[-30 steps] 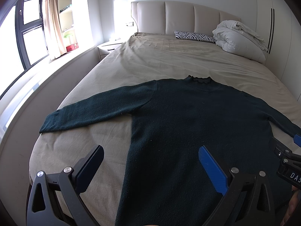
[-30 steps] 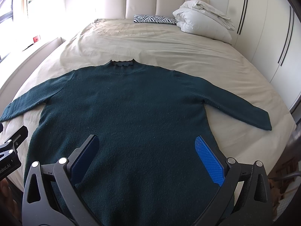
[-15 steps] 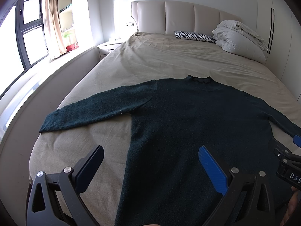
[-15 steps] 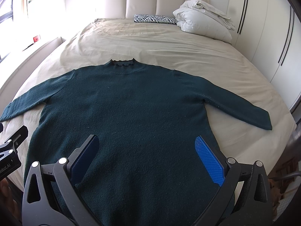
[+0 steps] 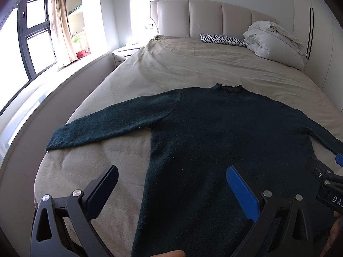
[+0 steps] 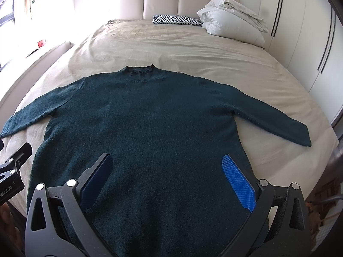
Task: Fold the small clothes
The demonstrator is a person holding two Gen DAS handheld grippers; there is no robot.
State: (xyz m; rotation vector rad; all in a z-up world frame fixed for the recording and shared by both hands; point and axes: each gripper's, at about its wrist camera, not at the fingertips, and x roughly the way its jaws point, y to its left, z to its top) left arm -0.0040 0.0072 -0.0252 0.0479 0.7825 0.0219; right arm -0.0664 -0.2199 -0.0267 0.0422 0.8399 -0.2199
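A dark green long-sleeved sweater (image 5: 225, 141) lies flat on the beige bed, collar pointing to the headboard and both sleeves spread out; it also shows in the right wrist view (image 6: 145, 124). My left gripper (image 5: 171, 184) is open and empty, above the sweater's lower left edge. My right gripper (image 6: 167, 171) is open and empty, above the sweater's lower right part. Each gripper shows at the edge of the other's view. The hem is hidden below both frames.
The bed sheet (image 6: 171, 42) stretches to a padded headboard. A zebra-print pillow (image 6: 175, 19) and a white bundled duvet (image 6: 231, 25) lie at the far end. A window ledge (image 5: 53, 90) runs on the left; wardrobe doors (image 6: 310, 42) stand on the right.
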